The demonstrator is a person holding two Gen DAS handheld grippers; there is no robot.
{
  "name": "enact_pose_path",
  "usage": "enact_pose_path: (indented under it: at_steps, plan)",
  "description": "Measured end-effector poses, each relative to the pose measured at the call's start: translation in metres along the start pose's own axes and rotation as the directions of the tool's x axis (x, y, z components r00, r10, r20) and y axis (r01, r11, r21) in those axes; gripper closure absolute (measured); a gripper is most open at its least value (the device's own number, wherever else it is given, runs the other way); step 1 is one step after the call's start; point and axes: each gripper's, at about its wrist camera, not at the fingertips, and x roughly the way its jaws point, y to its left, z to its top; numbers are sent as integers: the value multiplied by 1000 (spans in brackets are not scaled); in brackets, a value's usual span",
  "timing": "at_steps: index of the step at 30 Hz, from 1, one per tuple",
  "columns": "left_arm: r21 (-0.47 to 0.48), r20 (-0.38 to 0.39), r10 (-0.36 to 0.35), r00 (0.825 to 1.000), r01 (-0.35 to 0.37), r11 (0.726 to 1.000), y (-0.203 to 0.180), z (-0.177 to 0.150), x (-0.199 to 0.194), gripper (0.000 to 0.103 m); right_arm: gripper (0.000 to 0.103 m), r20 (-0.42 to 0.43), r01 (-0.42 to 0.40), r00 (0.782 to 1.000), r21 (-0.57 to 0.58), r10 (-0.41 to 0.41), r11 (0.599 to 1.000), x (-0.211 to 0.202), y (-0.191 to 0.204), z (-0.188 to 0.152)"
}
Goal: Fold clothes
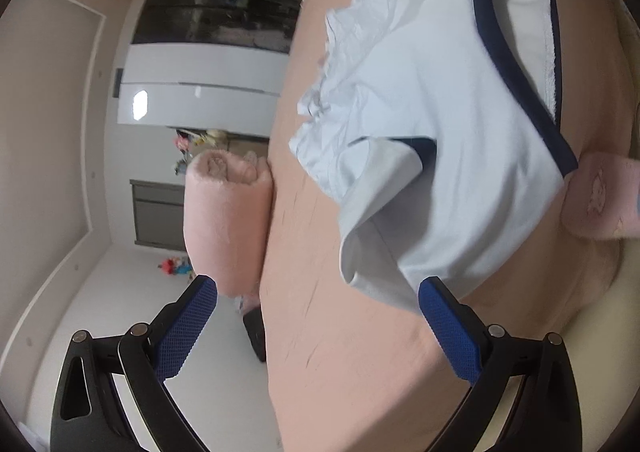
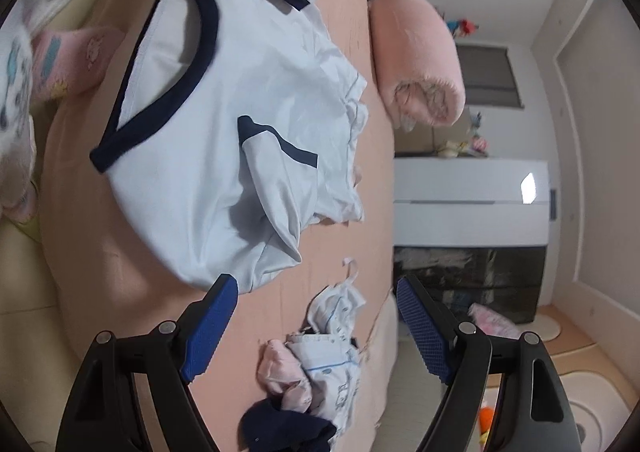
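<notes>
A pale blue T-shirt (image 1: 432, 99) with a navy collar and navy sleeve trim lies spread on a pink bed sheet (image 1: 340, 352). One sleeve is folded over onto the body. My left gripper (image 1: 318, 288) is open, its right pad at the shirt's lower edge, nothing between the fingers. In the right wrist view the same T-shirt (image 2: 224, 123) lies ahead and to the left. My right gripper (image 2: 316, 288) is open above the sheet (image 2: 320, 252), its left pad close to the shirt's near corner.
A rolled pink blanket (image 1: 228, 219) (image 2: 420, 63) lies at the bed's edge. A pile of small clothes (image 2: 320, 356) sits between the right gripper's fingers, lower down. A pink cushion (image 1: 600, 195) (image 2: 76, 59) rests beside the collar. A white and black cabinet (image 2: 472, 219) stands beyond the bed.
</notes>
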Motion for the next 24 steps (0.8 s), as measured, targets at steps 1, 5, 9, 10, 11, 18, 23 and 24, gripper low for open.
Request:
enact_pose_path:
  at_steps: [1, 5, 9, 10, 11, 18, 23, 24]
  plan:
    - [-14, 14, 4, 1000, -4, 1000, 0, -1, 0, 0, 21, 11, 11, 1000, -3, -11, 1000, 0, 2, -2]
    - [-65, 47, -22, 999, 25, 998, 0, -8, 3, 0, 21, 50, 54, 997, -27, -53, 998, 0, 14, -12]
    - [-41, 61, -14, 998, 16, 999, -2, -17, 3, 0, 21, 63, 69, 996, -79, -64, 995, 3, 27, -24]
    - [-39, 62, -11, 998, 14, 999, -2, -20, 2, 0, 21, 62, 70, 996, -83, -65, 994, 4, 29, -26]
    - [-39, 61, -12, 998, 14, 999, -1, -22, 1, 0, 21, 61, 70, 996, -87, -65, 994, 4, 32, -29]
    - [-1, 51, -12, 999, 12, 1000, -6, -31, 2, 0, 21, 45, 54, 998, -129, -49, 990, 10, 53, -33]
    - [35, 52, -24, 998, 23, 999, -10, -34, 4, 0, 21, 33, 33, 999, -109, -30, 994, 13, 52, -31]
    - [42, 52, -27, 998, 25, 999, -11, -35, 5, 0, 21, 30, 35, 999, -105, -32, 994, 15, 52, -30]
